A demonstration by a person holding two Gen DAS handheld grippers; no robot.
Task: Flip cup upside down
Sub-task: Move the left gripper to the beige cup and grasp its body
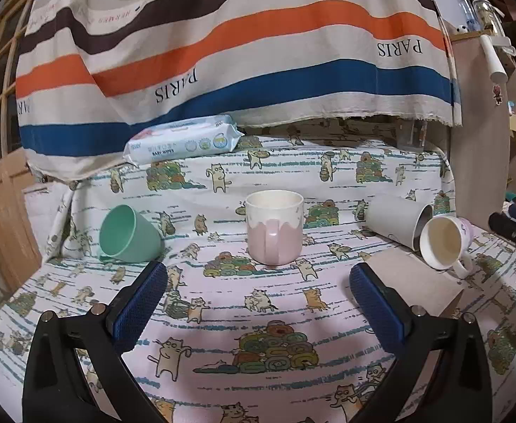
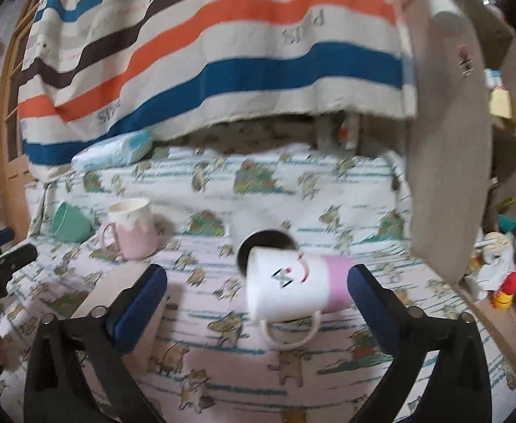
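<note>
Lying on its side between the spread fingers of the right gripper [image 2: 258,282], the white mug [image 2: 286,285] has its pink base toward the right finger and its handle toward the camera; nothing is gripped; this looks like the approach step, so the next move calls for closing across the body and turning the rim down; the right view is blurred, so contact cannot be told. Behind the mug a grey cup [image 1: 397,220] lies touching its rim, leaving little room there; left of the mug stand the pink mug [image 1: 275,227] and, farther, a tipped green cup [image 1: 129,234]; the left gripper [image 1: 258,282] hangs open and empty before the pink mug; bare cloth [image 1: 222,317] nearer the camera offers room.
</note>
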